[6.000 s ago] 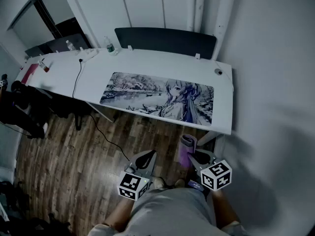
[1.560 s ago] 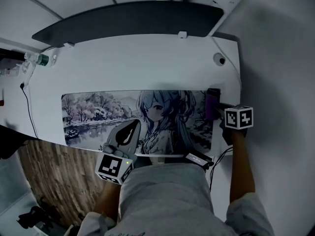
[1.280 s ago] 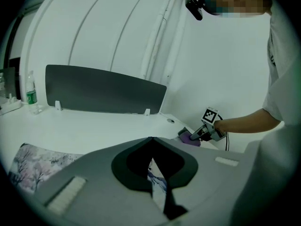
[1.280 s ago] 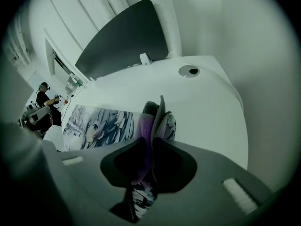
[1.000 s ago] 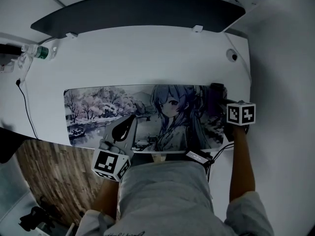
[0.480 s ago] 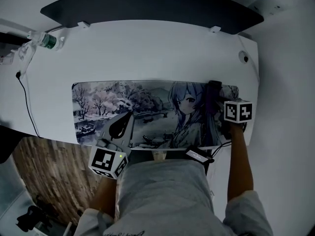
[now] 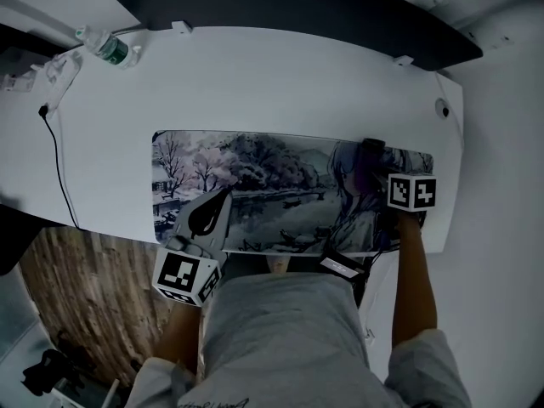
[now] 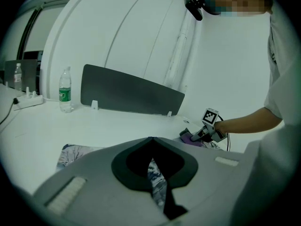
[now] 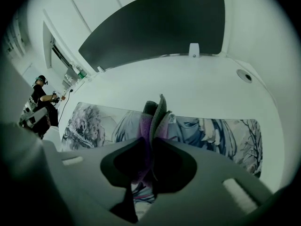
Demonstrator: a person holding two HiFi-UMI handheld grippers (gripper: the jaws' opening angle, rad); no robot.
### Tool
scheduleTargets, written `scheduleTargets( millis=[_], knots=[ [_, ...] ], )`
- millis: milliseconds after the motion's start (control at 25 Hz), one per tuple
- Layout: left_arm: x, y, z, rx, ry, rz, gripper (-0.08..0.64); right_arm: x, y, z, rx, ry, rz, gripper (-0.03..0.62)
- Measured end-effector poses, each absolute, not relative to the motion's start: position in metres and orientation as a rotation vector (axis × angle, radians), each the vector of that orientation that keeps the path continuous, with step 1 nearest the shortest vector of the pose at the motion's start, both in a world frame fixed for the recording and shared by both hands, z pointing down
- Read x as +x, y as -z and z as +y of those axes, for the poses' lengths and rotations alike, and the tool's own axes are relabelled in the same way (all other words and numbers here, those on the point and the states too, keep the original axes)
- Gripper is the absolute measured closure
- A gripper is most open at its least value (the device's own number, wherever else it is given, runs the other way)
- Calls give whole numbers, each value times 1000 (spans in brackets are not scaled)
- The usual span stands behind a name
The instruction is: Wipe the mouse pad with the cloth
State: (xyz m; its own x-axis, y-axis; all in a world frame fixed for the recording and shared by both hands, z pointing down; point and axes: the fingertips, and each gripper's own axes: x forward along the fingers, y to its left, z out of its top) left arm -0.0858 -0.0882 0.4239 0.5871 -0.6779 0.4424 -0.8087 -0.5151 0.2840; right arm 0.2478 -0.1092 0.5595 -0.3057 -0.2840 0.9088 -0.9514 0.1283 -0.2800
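Observation:
A long printed mouse pad lies along the front of the white desk. My right gripper is shut on a purple and grey cloth, which rests on the right part of the pad. In the right gripper view the cloth sticks up between the jaws of the right gripper over the mouse pad. My left gripper hovers over the pad's front left area, shut and holding nothing. The left gripper view shows the mouse pad and the right gripper far off.
A dark divider panel runs along the desk's back edge. A water bottle and a power strip with a black cable sit at the far left. A round grommet is at the right. Another person stands in the distance.
The person walked up to the desk. My right gripper set the cloth on the pad's right end and slid it leftward along the pad. The left gripper stays over the front edge.

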Motion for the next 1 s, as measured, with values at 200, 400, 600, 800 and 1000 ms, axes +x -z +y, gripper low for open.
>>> scheduleTargets(
  millis=[200,400,600,800,1000],
  knots=[
    [-132,-425,-85,2343,-384,-1212,541,204,-559,-114,1192,-1200,-1717,520],
    [-176,-427,-82,2327,-386,-1247,541,154,-560,-120,1157,-1199,-1747,520],
    [-208,-427,-79,2313,-375,-1275,541,109,-561,-125,1118,-1196,-1771,520],
    [-230,-427,-79,2302,-364,-1294,541,66,-561,-131,1082,-1199,-1804,520],
    [-248,-430,-76,2285,-351,-1302,541,22,-562,-135,1020,-1194,-1834,520]
  ],
)
